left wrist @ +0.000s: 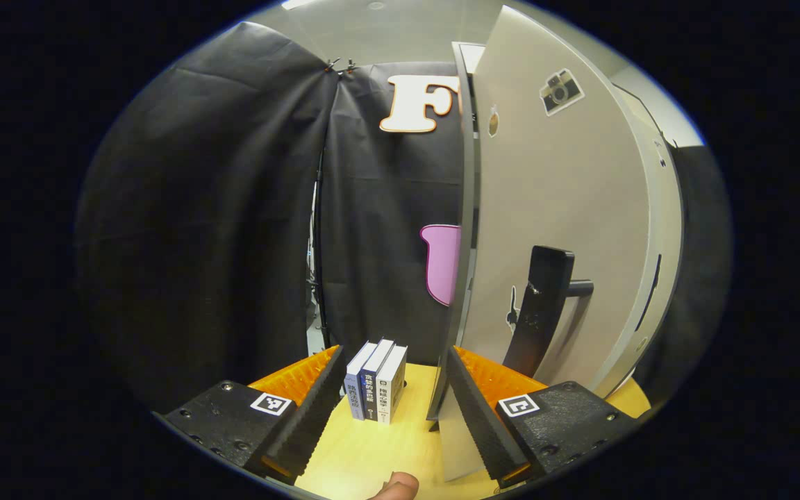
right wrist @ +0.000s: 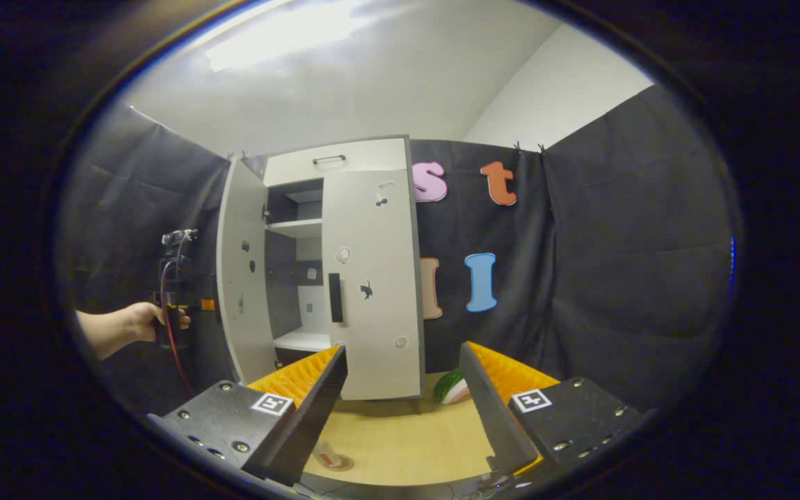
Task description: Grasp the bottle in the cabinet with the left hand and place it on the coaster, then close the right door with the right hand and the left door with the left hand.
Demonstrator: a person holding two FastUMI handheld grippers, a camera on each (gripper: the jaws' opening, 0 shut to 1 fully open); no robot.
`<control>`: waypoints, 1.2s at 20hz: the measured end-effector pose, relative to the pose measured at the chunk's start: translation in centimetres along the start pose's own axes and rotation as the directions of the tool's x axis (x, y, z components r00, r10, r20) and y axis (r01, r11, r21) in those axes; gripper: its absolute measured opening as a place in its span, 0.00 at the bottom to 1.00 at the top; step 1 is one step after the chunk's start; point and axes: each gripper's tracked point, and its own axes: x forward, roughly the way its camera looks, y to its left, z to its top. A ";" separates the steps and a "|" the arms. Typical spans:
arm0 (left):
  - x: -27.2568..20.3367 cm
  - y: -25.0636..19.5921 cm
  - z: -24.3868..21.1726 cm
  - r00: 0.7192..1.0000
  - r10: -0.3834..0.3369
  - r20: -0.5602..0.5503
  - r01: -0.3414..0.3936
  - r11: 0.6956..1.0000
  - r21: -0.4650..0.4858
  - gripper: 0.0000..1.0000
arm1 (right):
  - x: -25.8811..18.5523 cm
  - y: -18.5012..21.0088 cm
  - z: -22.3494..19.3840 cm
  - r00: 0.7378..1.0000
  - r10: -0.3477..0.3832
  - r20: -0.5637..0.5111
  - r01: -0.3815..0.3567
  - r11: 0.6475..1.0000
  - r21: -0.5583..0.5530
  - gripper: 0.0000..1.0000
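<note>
In the left gripper view my left gripper [left wrist: 394, 354] is open, close to the cabinet's left door [left wrist: 560, 208], which stands wide open. The door's free edge rises just beside my right-hand finger [left wrist: 473, 410], and its black handle [left wrist: 546, 305] is to the right. In the right gripper view my right gripper [right wrist: 403, 351] is open, facing the cabinet [right wrist: 337, 163]. Its right door [right wrist: 376, 292] is shut and its left door [right wrist: 240, 278] is swung out. A hand holds the left gripper [right wrist: 174, 278] beyond that door. The bottle [right wrist: 329, 455] stands on the coaster [right wrist: 339, 465] low on the table, partly hidden by my finger.
Three books [left wrist: 376, 382] stand upright on the wooden table [left wrist: 365, 451] ahead of the left gripper. A watermelon-slice object [right wrist: 452, 387] lies by the cabinet's right foot. Black cloth walls close in the booth on all sides. Inside the cabinet, a shelf [right wrist: 296, 228] shows.
</note>
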 end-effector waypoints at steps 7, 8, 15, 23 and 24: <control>0.6 -1.5 0.6 0.999 -0.040 0.006 0.040 0.999 -0.037 0.88 | 4.4 1.5 -0.1 0.999 0.028 0.018 -0.028 0.999 0.029 0.99; 0.7 -2.2 0.7 0.999 -0.051 0.006 0.051 0.998 -0.045 0.88 | 5.0 1.8 -0.1 0.999 0.035 0.023 -0.036 0.999 0.030 0.99; 0.4 -7.4 0.5 0.992 -0.128 0.014 0.129 0.989 -0.069 0.93 | 9.0 2.2 -0.8 0.999 0.045 0.012 -0.046 0.998 0.038 0.99; 2.2 -13.0 0.6 0.977 -0.208 0.041 0.211 0.970 -0.118 0.93 | 10.7 0.4 -0.9 1.000 0.028 0.013 -0.028 1.000 0.012 0.99; 2.4 -13.7 0.7 0.975 -0.216 0.044 0.219 0.970 -0.101 0.93 | 10.9 -0.1 -0.8 1.000 0.020 0.015 -0.020 1.000 0.010 0.99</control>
